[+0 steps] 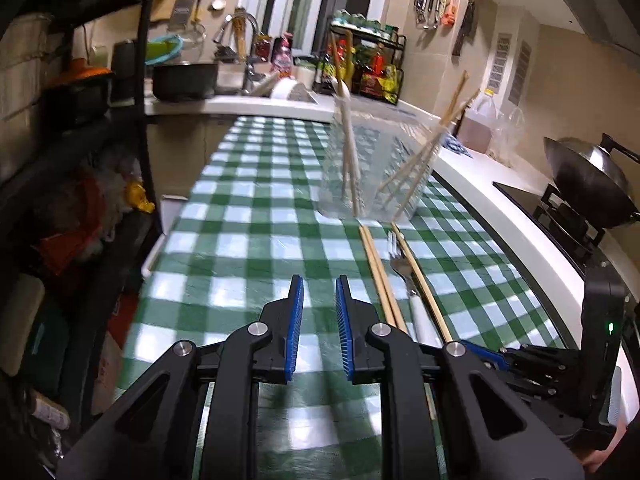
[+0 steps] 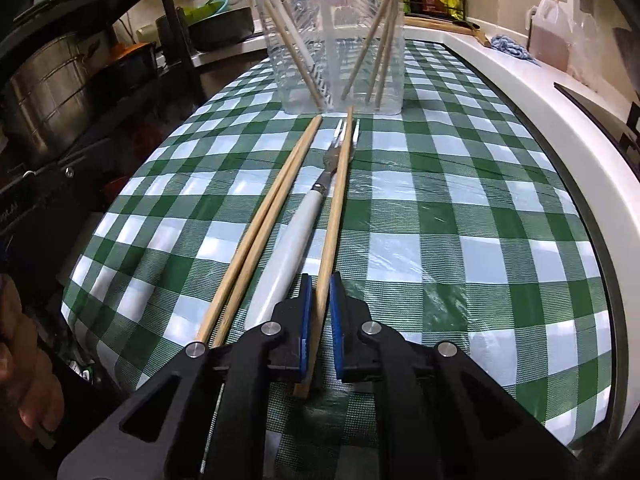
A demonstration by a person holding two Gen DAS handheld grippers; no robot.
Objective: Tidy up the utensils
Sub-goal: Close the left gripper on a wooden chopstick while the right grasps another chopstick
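A clear plastic utensil holder (image 2: 340,52) stands on the green checked cloth and holds several wooden chopsticks and a white-handled utensil. In front of it lie a pair of wooden chopsticks (image 2: 260,232), a white-handled fork (image 2: 296,220) and one single chopstick (image 2: 336,208). My right gripper (image 2: 319,280) has its blue pads on either side of the single chopstick's near end, with narrow gaps showing; the chopstick lies on the cloth. My left gripper (image 1: 319,284) is open and empty above the cloth, left of the chopsticks (image 1: 380,276) and fork (image 1: 404,272). The holder (image 1: 376,168) is ahead of it.
A white counter (image 2: 540,120) runs along the right, with a wok (image 1: 592,176) on a stove, an oil jug (image 2: 552,32) and a blue cloth (image 2: 512,46). Black shelves with pots (image 2: 44,92) stand to the left. A sink and condiment rack (image 1: 364,64) lie beyond.
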